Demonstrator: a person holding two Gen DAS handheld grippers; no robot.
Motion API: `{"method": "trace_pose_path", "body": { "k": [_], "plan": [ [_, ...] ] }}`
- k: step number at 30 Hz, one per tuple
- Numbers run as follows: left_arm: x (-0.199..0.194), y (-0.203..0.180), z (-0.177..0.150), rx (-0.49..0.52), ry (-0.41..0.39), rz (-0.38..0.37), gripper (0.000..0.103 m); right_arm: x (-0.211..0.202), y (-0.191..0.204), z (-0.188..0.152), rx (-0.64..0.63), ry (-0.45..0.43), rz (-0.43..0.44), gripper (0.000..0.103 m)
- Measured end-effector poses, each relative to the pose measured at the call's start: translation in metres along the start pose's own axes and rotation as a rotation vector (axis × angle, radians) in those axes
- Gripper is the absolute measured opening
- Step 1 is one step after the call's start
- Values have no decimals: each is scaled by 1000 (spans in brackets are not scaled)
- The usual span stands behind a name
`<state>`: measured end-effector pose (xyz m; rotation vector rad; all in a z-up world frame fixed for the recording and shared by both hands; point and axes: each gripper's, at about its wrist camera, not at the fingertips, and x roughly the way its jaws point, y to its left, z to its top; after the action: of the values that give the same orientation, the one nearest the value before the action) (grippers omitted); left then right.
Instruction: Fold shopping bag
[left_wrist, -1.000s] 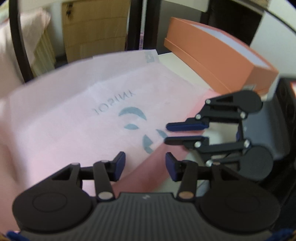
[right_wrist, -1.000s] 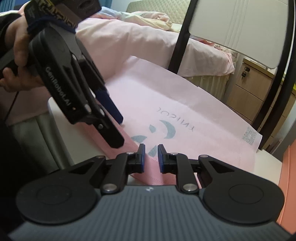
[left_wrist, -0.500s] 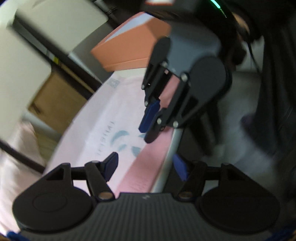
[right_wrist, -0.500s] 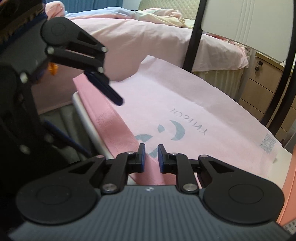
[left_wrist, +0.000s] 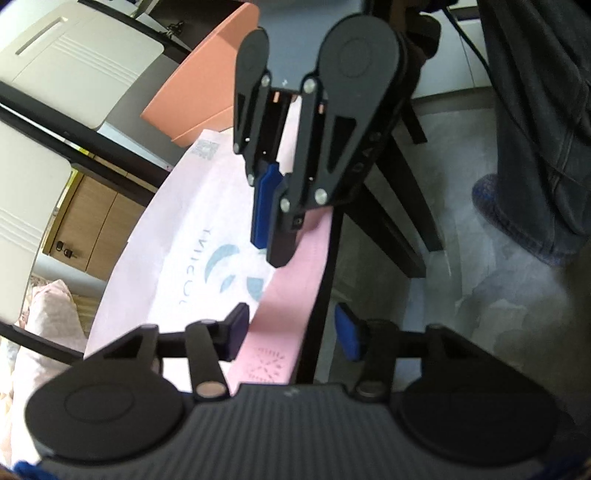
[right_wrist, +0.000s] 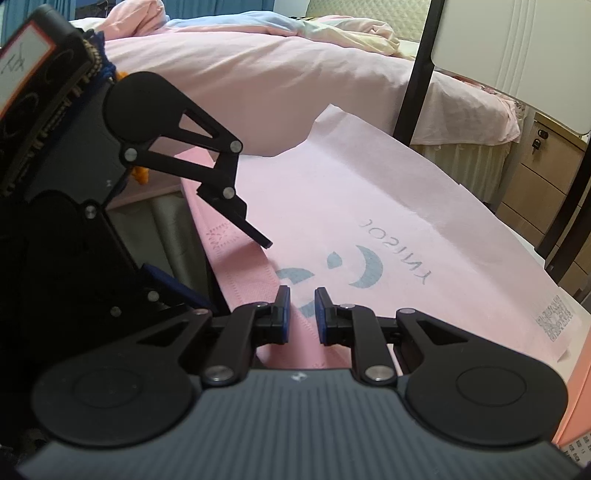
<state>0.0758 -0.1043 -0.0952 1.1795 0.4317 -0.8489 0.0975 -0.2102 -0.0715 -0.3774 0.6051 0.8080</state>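
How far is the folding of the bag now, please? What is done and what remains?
Done: the bag lies flat on the table, logo up, with no fold across it yet. In hand: the right gripper is nearly closed at the darker pink handle strip along the near edge; whether it pinches the strip is unclear. The left gripper is open, straddling the same strip. Left: all the folding itself.

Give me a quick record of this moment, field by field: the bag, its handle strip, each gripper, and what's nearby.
bag: pale pink shopping bag lying flat, printed logo facing up
handle strip: darker pink strip along the bag's near edge
left gripper: open, straddling the strip
right gripper: narrowly parted over the strip; grip unclear
nearby: orange box, bed
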Motion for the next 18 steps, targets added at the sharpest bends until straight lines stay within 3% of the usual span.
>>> {"method": "trace_pose_path", "body": {
  "k": [5, 9, 11, 14, 15, 18],
  "plan": [
    [-4, -4, 4, 6, 15, 11, 29, 2, -2, 4, 6, 8, 4, 18],
    [-5, -1, -1, -34, -2, -11, 28, 3, -4, 5, 20, 15, 9, 18],
    [-6, 8, -4, -115, -6, -47, 27, 2, -5, 6, 34, 20, 11, 18],
    [-8, 27, -2, -255, -15, -115, 18, -3, -3, 8, 35, -5, -3, 18],
    [-9, 33, -1, -299, -18, -136, 13, -8, -2, 10, 29, -32, -13, 18],
    [-9, 54, -1, -461, -27, -210, 8, -24, 1, 16, 2, -134, -66, 18]
  ]
}}
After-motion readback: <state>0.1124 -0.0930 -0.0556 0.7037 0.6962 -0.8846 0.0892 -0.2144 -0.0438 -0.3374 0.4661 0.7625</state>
